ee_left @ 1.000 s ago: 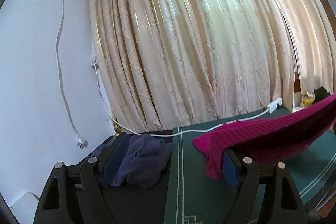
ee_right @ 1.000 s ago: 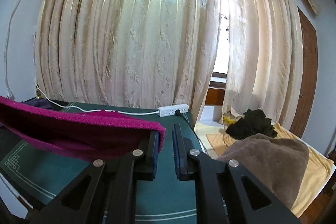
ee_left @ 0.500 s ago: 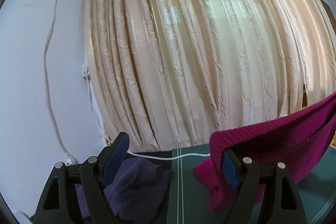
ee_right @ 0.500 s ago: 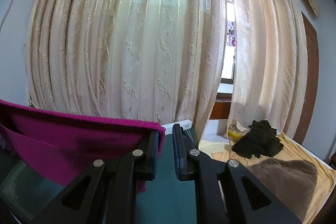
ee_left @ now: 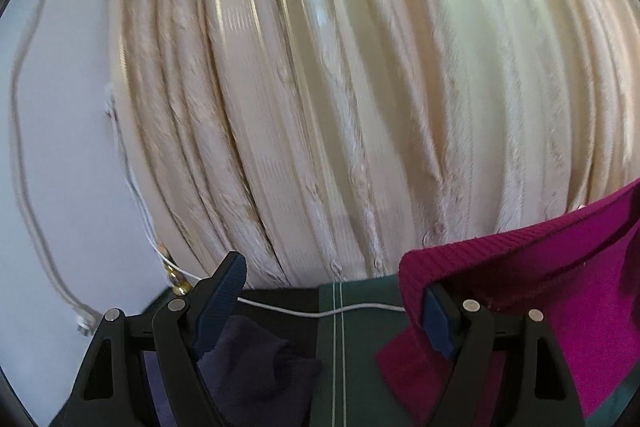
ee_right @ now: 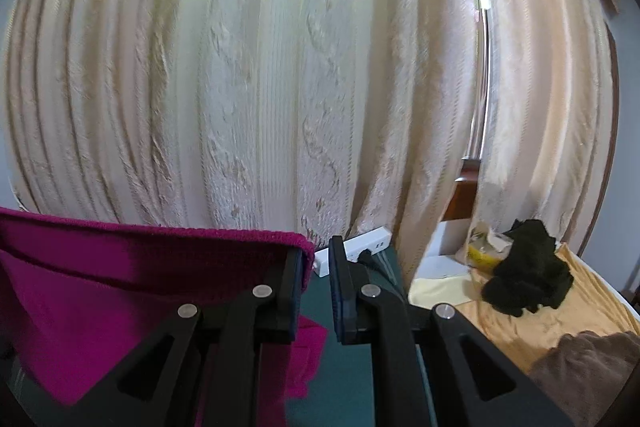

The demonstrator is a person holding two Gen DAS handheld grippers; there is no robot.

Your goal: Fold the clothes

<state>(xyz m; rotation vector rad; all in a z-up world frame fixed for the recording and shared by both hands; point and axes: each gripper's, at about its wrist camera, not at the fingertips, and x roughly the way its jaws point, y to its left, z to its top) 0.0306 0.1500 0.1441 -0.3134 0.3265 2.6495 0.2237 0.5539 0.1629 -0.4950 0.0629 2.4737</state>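
A magenta knit garment hangs in the air, stretched between my two grippers above the green table. In the left wrist view its ribbed edge is draped over the right finger of my left gripper, whose jaws stand wide apart. In the right wrist view the garment is draped over the left finger of my right gripper, whose jaws stand a narrow gap apart with nothing pinched between them. A dark navy garment lies crumpled on the table at lower left.
Cream curtains hang close behind the table. A white cable runs across the table's far edge to a power strip. To the right is a bed with a yellow sheet, a black garment and a brown blanket.
Both grippers have risen and moved toward the curtain with the magenta garment lifted off the table. The jaws' spacing has not changed.
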